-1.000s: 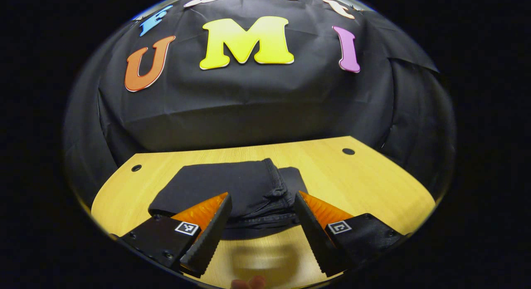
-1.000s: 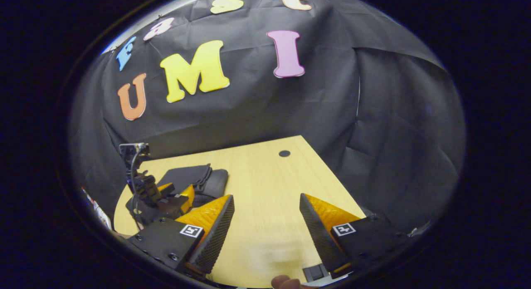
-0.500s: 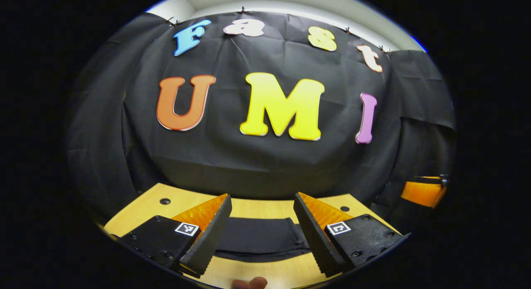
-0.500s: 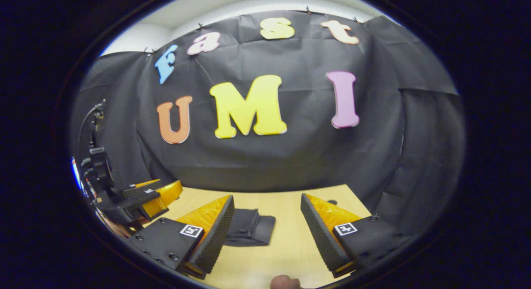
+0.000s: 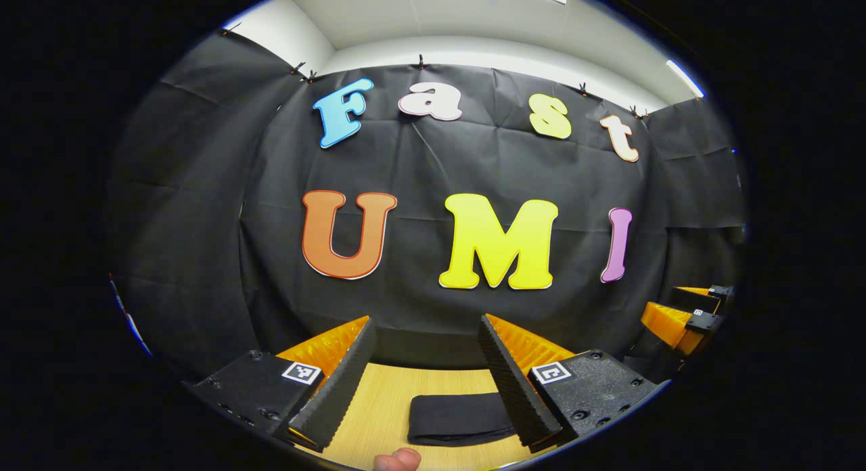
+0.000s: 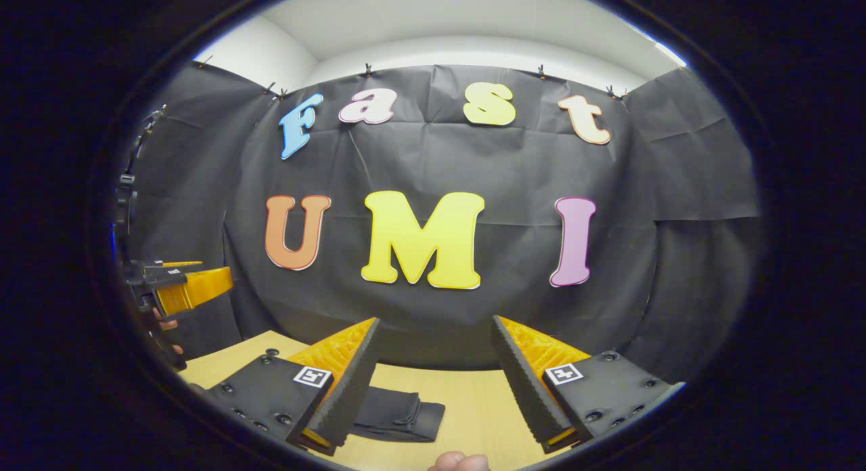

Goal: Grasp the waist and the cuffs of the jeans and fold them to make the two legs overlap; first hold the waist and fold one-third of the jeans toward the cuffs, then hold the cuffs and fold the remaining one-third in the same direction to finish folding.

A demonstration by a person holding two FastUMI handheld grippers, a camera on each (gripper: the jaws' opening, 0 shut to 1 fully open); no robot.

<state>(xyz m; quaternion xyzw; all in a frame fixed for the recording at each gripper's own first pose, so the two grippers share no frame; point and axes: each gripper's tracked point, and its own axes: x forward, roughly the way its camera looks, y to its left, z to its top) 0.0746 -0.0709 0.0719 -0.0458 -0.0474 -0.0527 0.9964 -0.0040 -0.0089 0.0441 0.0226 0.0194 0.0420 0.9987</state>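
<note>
The wooden table (image 5: pixel 389 403) stood against the black cloth wall, white ceiling above. The jeans (image 5: pixel 460 418) lay folded near its front edge. I held my left gripper (image 5: pixel 426 376) and right gripper (image 6: pixel 433 379) raised, fingers spread, gripping nothing.

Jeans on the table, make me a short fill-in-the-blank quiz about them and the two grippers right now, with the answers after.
1. The jeans lie as a folded bundle on the wooden ____.
2. The left gripper has its fingers spread apart, so it is ____.
3. The right gripper holds ____ between its fingers.
4. In the right gripper view, the jeans sit nearer that gripper's ____ finger.

Answers: table; open; nothing; left
</note>
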